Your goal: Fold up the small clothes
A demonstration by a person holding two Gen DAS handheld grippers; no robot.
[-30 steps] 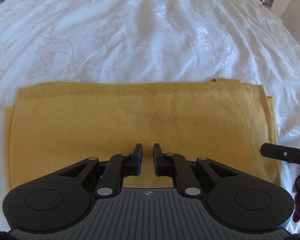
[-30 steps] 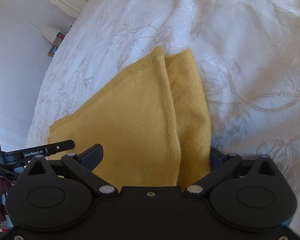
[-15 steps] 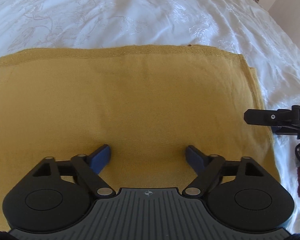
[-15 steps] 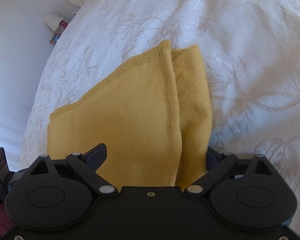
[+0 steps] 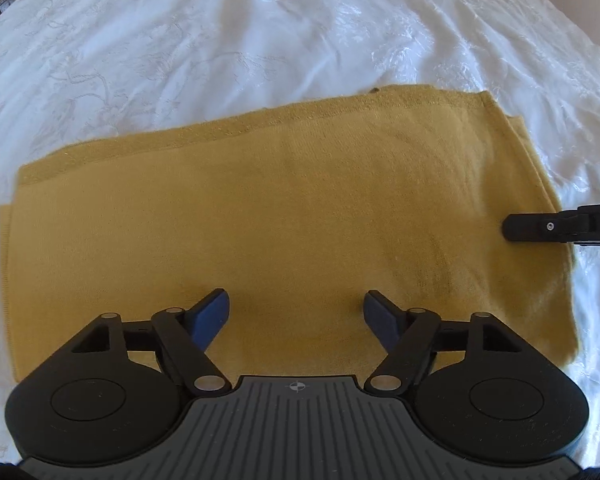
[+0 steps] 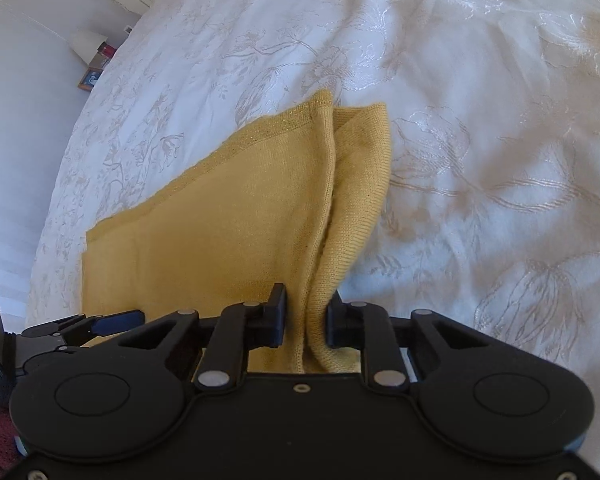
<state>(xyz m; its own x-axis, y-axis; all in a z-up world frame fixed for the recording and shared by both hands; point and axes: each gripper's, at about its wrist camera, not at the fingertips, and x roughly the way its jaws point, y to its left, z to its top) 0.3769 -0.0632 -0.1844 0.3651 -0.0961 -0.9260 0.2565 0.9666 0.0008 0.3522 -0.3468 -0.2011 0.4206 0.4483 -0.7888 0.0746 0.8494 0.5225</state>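
The mustard knit garment (image 5: 284, 216) lies folded flat on the white embroidered bedspread (image 5: 260, 32), its long axis running left to right across the left wrist view. The left gripper (image 5: 296, 312) sits above the near edge, jaws spread wide and holding nothing. The right gripper (image 6: 306, 320) is clenched on the garment's layered right-hand end, which bunches upward between its jaws.
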